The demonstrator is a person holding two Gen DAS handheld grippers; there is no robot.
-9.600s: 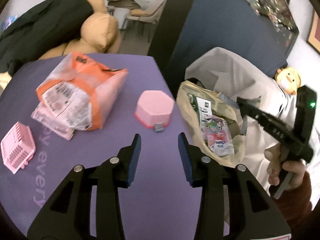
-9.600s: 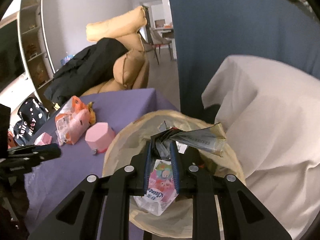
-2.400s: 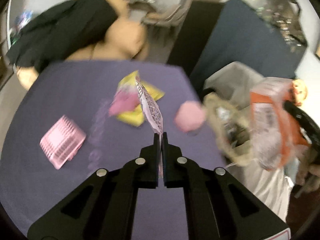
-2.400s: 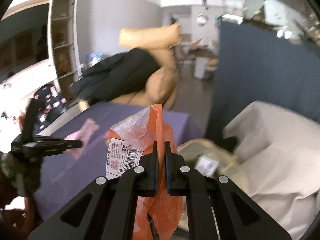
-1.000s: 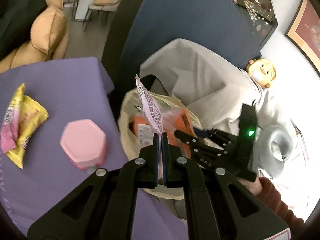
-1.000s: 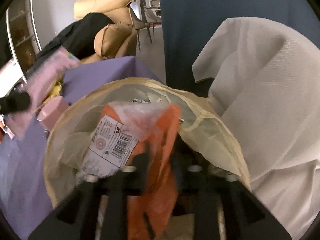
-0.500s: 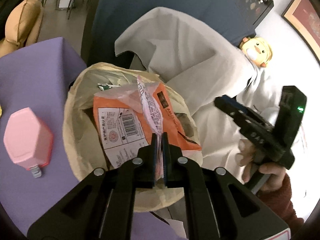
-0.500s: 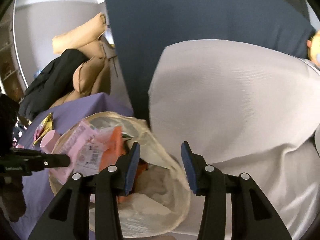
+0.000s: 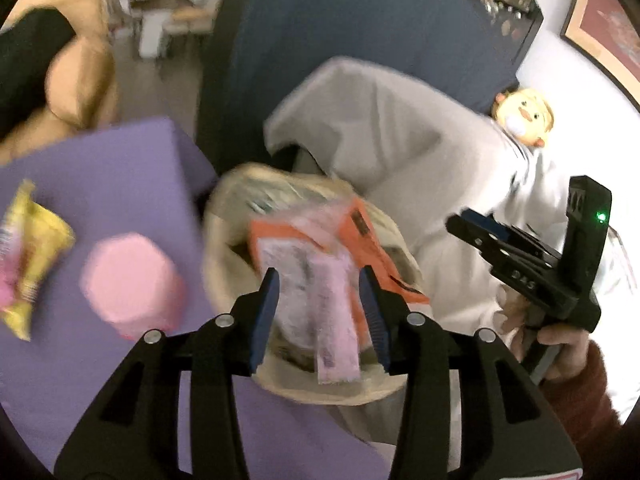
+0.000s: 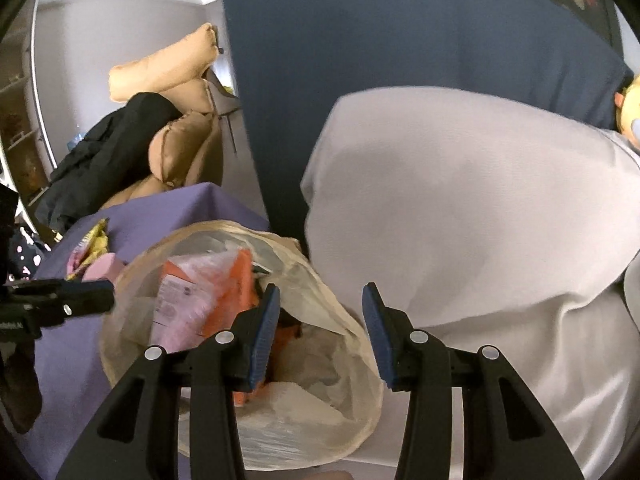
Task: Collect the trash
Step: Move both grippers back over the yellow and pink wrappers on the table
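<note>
Beside the purple table (image 9: 112, 168), a trash bag (image 9: 224, 280) abuts a grey-draped seat (image 10: 460, 220).

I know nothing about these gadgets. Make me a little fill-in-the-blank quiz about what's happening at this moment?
1. The left tool has its two fingers ____, with nothing gripped between them.
2. The pink wrapper lies on top of the ____ package in the trash bag.
3. The pink hexagonal box sits on the ____ tablecloth.
4. On the table, left of that box, lies a ____ snack packet.

Missing words: open; orange; purple; yellow
</note>
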